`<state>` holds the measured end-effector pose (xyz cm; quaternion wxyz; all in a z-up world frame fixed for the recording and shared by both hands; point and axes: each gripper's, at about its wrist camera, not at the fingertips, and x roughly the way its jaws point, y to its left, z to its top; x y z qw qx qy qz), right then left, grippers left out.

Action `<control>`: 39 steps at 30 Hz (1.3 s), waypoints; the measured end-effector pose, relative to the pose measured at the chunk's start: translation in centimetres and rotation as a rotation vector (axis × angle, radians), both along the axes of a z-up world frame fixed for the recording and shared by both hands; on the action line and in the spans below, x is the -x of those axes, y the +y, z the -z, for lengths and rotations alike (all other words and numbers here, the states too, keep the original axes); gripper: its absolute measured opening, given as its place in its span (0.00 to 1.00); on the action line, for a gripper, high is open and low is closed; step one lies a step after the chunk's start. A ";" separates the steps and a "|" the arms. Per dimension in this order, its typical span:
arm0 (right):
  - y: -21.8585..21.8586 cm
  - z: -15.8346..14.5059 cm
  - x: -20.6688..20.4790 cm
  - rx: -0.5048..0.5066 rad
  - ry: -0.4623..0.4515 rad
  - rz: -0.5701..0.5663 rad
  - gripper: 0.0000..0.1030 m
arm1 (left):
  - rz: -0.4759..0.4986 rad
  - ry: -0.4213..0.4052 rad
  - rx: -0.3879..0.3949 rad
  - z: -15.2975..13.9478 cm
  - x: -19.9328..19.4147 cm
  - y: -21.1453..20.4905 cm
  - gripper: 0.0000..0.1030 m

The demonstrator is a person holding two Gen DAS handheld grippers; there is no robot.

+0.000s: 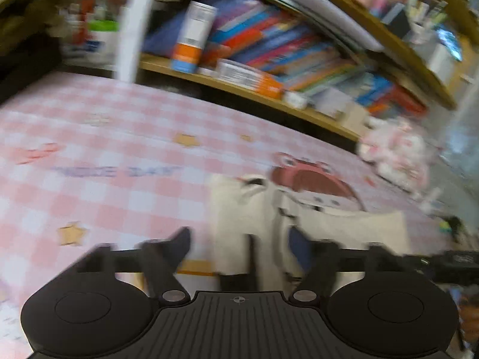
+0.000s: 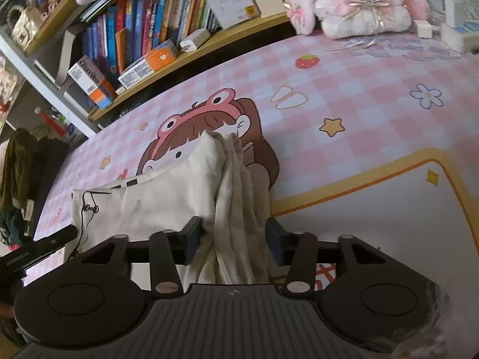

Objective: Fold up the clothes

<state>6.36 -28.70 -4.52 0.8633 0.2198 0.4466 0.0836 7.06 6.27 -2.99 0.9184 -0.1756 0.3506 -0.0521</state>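
Observation:
A cream garment [image 2: 155,197] with a black cord lies on the pink checked table cover [image 2: 359,95]. Its right side is gathered into a loose bunch of folds [image 2: 236,197]. My right gripper [image 2: 235,234] stands open around that bunch; the folds hang slack between the pads. In the blurred left wrist view the same garment [image 1: 329,224] lies ahead. My left gripper [image 1: 239,240] is open wide over its left edge: one finger is over the bare cover and the other over the cloth, neither pressing on it.
A wooden bookshelf [image 2: 209,45] full of books runs along the table's far edge. A pink and white plush rabbit [image 2: 359,3] and small white boxes [image 2: 455,30] sit at the far right. Dark clothing [image 2: 18,173] hangs off the left end.

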 end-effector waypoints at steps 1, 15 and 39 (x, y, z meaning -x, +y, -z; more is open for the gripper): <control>-0.2 0.0 0.0 -0.009 0.010 0.002 0.54 | -0.013 0.005 0.010 0.1 0.2 0.3 0.75; 0.8 0.7 -0.7 -0.059 0.062 -0.047 0.34 | 0.005 0.125 0.196 2.8 -2.3 -0.6 0.23; 0.8 0.7 0.2 -0.074 0.051 -0.016 0.42 | 0.050 0.124 0.197 3.0 -2.2 0.1 0.48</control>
